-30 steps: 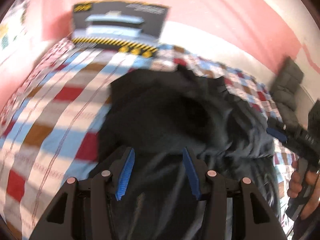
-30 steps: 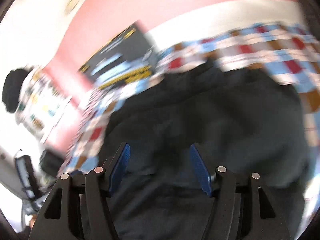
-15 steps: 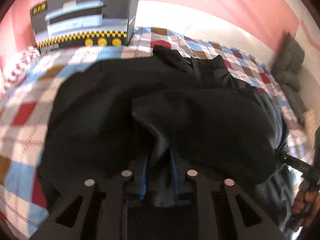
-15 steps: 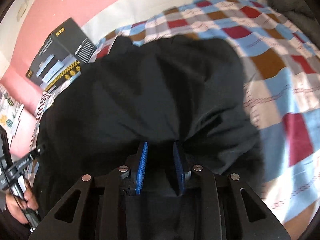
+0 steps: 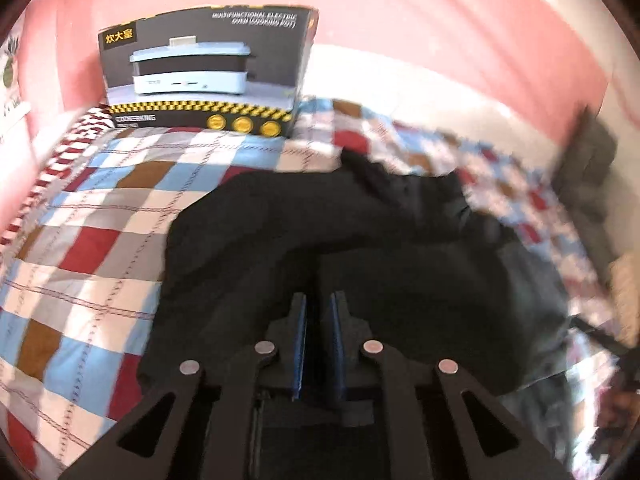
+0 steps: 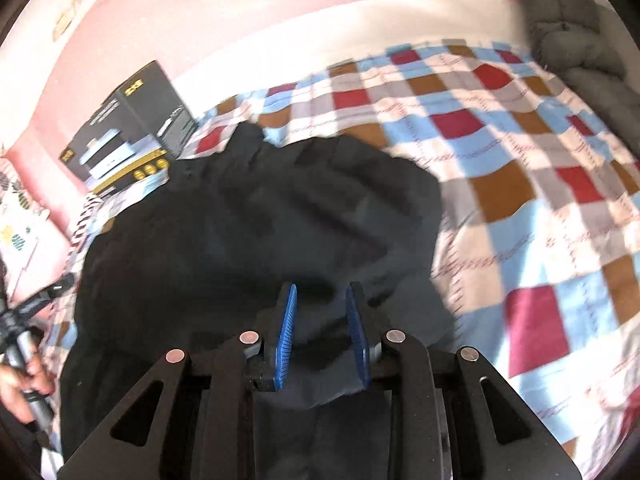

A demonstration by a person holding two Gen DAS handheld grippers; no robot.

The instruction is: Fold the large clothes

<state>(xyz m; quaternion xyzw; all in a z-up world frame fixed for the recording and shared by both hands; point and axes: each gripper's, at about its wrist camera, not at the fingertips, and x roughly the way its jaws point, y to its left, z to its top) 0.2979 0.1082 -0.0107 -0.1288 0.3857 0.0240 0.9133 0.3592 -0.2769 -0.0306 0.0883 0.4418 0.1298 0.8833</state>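
Observation:
A large black garment (image 5: 280, 220) lies crumpled on a checked quilt (image 5: 100, 220). My left gripper (image 5: 320, 300) is shut on a fold at the garment's near edge, with only a thin strip of dark cloth between its blue pads. In the right wrist view the same garment (image 6: 260, 208) spreads out ahead. My right gripper (image 6: 322, 292) is shut on a thicker bunch of its fabric, which fills the gap between the pads. At the left edge of that view a hand (image 6: 20, 380) holds the other gripper's handle.
A black appliance box (image 5: 204, 72) stands on the bed against the pink wall, also seen in the right wrist view (image 6: 128, 136). A grey padded cushion (image 6: 580, 32) sits at the far right corner. The quilt (image 6: 520, 160) extends to the right of the garment.
Both grippers stood wide open over the garment a second ago and have closed on its near edge. Since then both views have shifted across the bed with the cloth held.

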